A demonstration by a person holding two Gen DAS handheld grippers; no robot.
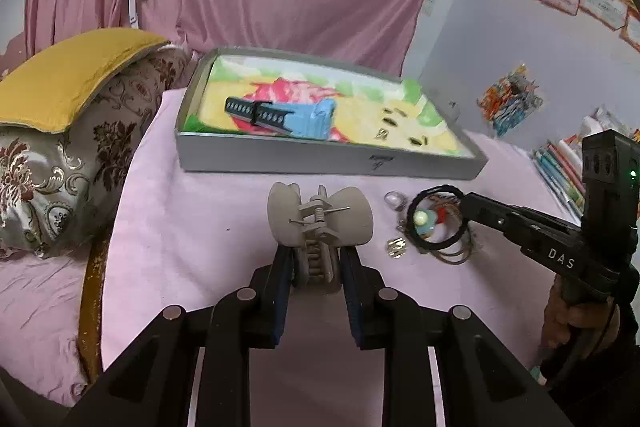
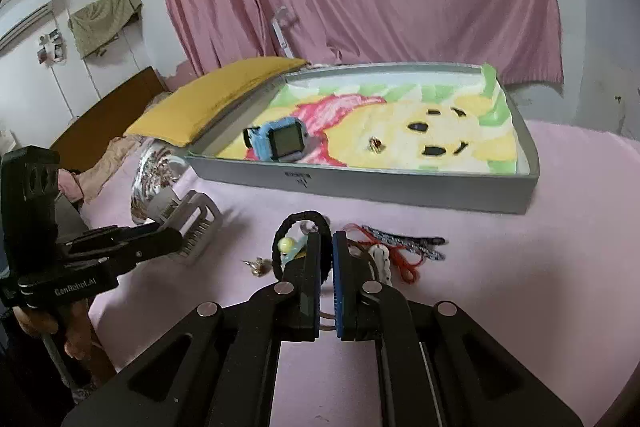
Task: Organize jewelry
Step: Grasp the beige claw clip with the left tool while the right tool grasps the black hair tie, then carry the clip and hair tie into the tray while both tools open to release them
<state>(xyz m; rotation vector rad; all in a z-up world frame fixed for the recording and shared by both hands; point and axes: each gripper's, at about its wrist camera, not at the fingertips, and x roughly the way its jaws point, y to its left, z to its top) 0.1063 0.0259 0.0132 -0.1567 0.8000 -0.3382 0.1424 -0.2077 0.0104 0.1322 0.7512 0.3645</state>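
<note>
My left gripper (image 1: 314, 267) is clamped on a beige hair claw clip (image 1: 320, 223), its blue-padded fingers (image 1: 282, 279) pressing the toothed end from both sides. The clip's two rounded wings stand up past my fingertips and hide the cloth just behind them.

My right gripper (image 2: 326, 259) is closed tight on a black hair tie (image 2: 298, 223). The band loops up and over my left fingertip, and the part between the pads is hidden. Inside the loop sits a small charm with a pale bead (image 2: 285, 245); its shape is hard to make out.

Around the tie lies a small heap on the pink bedspread (image 2: 520, 267): a red cord (image 2: 404, 261), a dark braided strap (image 2: 404, 239), something white (image 2: 380, 259) half covered by my right finger, and thin brown bands that show clearly only from the left camera. A small gold piece (image 1: 397, 247) lies just beside the heap, too small to identify.

Farther back stands a grey tray (image 2: 360, 183) lined with a cartoon-bear towel (image 2: 460, 143). In it rest a blue smartwatch (image 2: 282, 143) and a tiny gold item (image 2: 375, 143) that is blurred. From the left camera the watch shows only its strap side.

A person's hand (image 1: 576, 315) grips the right tool's handle, partly cut off by the frame edge.
</note>
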